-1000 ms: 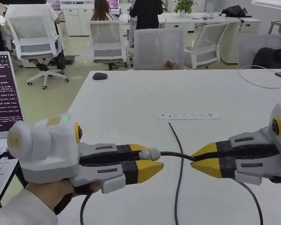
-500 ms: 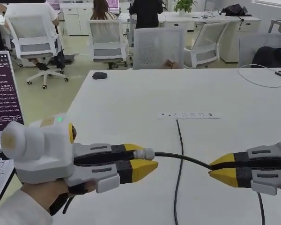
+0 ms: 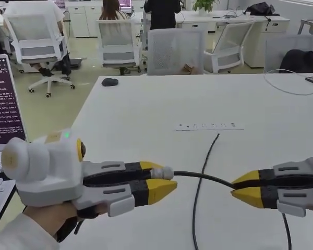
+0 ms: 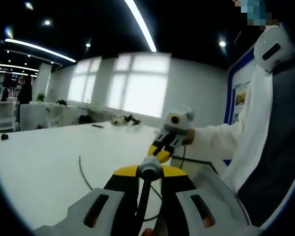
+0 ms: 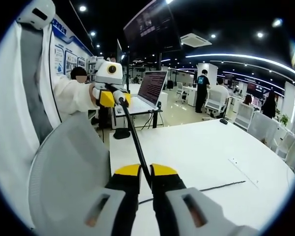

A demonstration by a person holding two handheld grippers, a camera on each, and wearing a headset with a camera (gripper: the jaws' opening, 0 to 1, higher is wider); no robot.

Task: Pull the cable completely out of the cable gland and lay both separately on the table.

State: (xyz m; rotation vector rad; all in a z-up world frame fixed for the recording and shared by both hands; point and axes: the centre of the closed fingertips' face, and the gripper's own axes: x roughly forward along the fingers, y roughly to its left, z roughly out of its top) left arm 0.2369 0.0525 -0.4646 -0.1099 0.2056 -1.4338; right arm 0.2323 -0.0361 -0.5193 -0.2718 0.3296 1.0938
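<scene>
Left gripper (image 3: 167,176): its yellow-tipped fingers (image 3: 156,190) were clamped on the little grey gland (image 3: 163,172), which poked out just past the tips. You could see the same thing in the left gripper view, with the gland (image 4: 150,168) sitting right between the two fingers (image 4: 174,171).

Right gripper (image 3: 233,187): its fingers (image 3: 248,197) were pinched shut on the black cable (image 3: 203,177), well apart from the gland. The cable ran pretty much straight through the air from the gland across to that pinch, so it was not out of the gland yet. In the right gripper view the cable (image 5: 135,142) went up from between the fingers (image 5: 163,171) to the left gripper (image 5: 119,100).

Both grippers were held up above the white surface (image 3: 146,114). Underneath, another black stretch lay loose on the surface, with its free end close to the white power strip (image 3: 211,126). Further off there was a mouse (image 3: 109,82) near the far edge and a laptop (image 3: 2,104) on the left.
</scene>
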